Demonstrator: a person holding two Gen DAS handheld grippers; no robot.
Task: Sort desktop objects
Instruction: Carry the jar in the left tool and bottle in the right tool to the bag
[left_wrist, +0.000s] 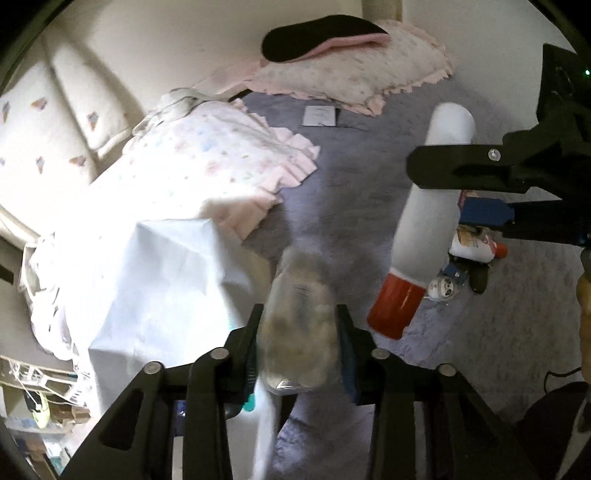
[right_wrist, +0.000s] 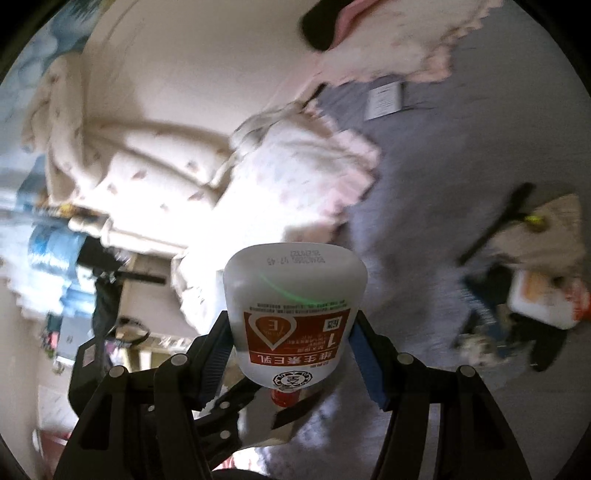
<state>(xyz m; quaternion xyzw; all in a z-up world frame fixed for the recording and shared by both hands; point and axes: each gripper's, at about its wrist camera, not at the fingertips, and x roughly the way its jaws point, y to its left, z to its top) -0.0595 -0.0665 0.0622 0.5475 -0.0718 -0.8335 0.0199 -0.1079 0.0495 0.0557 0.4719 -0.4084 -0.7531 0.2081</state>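
- Over the grey bed cover (left_wrist: 343, 192) I'm holding two things in the air at once, one per claw.
- Left claw (left_wrist: 300, 354) is gripping a clear jar (left_wrist: 301, 332), pads pressing on both sides of its body. It's blurry, but I'm seeing pale lumps inside, pills or candy maybe, can't tell which.
- I'm guessing it's a light, stiff plastic jar with a slick wall. It's sitting tilted between the fingers, so I'm worrying about it rotating or sliding out. Taking hold lower, across the widest part, seems safer to me.
- Right claw (right_wrist: 291, 343) is clamping a white bottle (right_wrist: 295, 306) around the labelled middle, red cap (left_wrist: 397, 308) pointing back toward me, flat base pointing away.
- That bottle is looking like a squeezable lotion type to me: bit of weight, smooth sides, walls that are probably giving a little under the pads. Gripping mid-body near the label is working; the tapering ends would be slippier, I reckon.
- Off to the right on the cover, a small heap (left_wrist: 469, 254) of other stuff is waiting: a white and orange tube plus some bits I can't make out.
- A white bag (left_wrist: 159, 295) is standing just left of the jar, next to the frilly blanket (left_wrist: 207, 162). I can't say if that's where things are going.
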